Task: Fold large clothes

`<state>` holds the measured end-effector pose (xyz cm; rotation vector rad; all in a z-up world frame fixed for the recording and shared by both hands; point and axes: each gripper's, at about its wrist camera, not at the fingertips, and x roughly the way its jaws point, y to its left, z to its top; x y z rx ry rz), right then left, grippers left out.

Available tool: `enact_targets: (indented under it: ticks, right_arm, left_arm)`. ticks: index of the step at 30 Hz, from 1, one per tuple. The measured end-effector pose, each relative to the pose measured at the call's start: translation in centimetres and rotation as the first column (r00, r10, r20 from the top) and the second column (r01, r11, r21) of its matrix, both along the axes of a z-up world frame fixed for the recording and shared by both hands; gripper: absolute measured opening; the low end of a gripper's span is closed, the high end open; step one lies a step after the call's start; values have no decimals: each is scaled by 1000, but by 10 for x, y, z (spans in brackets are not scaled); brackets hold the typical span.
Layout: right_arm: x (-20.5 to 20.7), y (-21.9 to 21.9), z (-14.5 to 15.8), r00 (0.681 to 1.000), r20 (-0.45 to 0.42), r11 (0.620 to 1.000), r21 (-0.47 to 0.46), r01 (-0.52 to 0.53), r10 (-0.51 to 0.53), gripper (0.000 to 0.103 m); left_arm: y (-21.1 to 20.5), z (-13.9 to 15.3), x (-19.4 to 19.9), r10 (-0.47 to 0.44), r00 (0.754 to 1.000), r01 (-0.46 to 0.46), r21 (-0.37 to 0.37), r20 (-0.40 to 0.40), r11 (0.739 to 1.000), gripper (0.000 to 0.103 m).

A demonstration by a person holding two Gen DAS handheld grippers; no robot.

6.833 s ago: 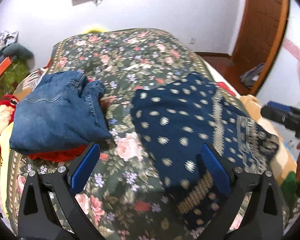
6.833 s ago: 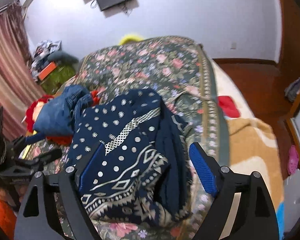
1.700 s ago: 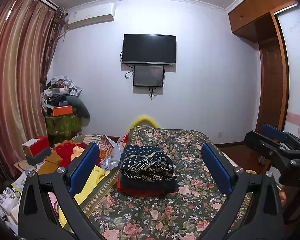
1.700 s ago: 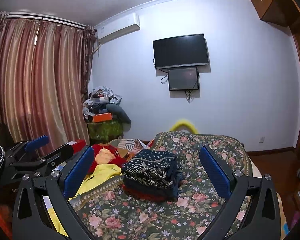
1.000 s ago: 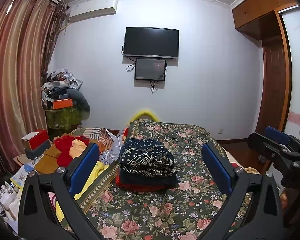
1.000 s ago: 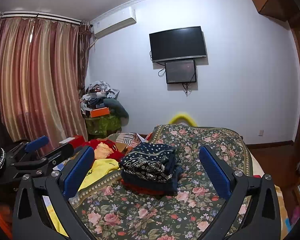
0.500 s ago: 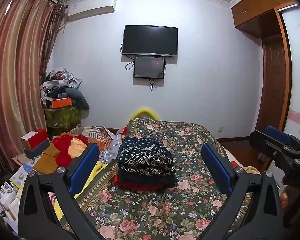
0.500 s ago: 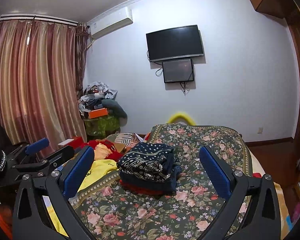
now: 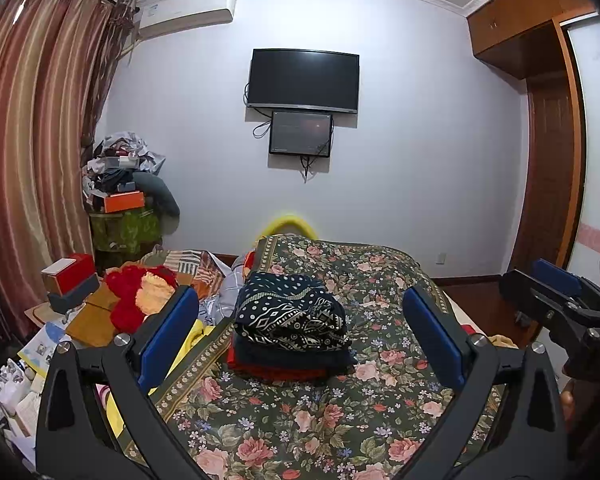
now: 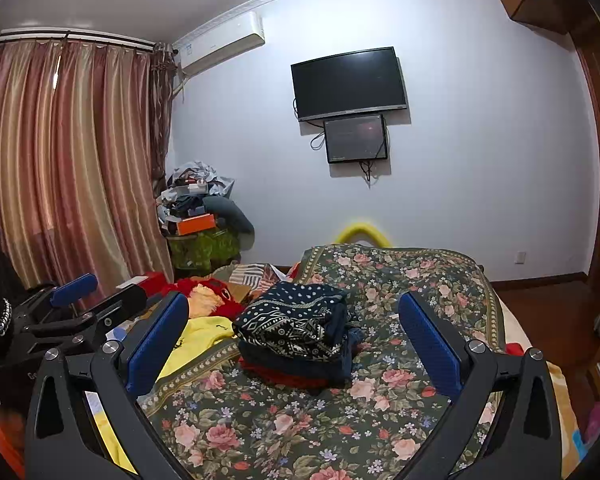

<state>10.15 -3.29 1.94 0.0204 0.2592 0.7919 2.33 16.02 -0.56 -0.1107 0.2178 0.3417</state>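
Held level above the near end of the floral bedspread (image 9: 332, 432), the left gripper (image 9: 300, 340) has its fingers spread wide and empty; the right gripper (image 10: 292, 344) likewise gapes with nothing between its pads. The folded stack of clothes (image 9: 290, 328) rests well beyond both grippers' fingertips, on the bedspread's left side.

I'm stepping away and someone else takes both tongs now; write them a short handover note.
Left tongs: open, empty, held back from the bed.
Right tongs: open, empty, also clear of the clothes.
The folded navy patterned garment tops a neat stack; under it lie a dark folded piece and a red one, all on the floral bedspread.
Done: that stack looks finished.
Left: no unfolded large garment lies on the bedspread; the yellow cloth and other clutter sit off the bed's left edge, so check whether those need folding.
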Motion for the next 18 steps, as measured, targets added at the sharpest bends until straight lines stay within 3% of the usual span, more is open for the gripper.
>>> enact_targets:
  ticks: [18]
  right_arm:
    - [0, 1, -2, 1000, -2, 1000, -2, 7, -7, 103]
  left_arm:
    - [-7, 1, 4, -55, 998, 55, 17, -9, 998, 103]
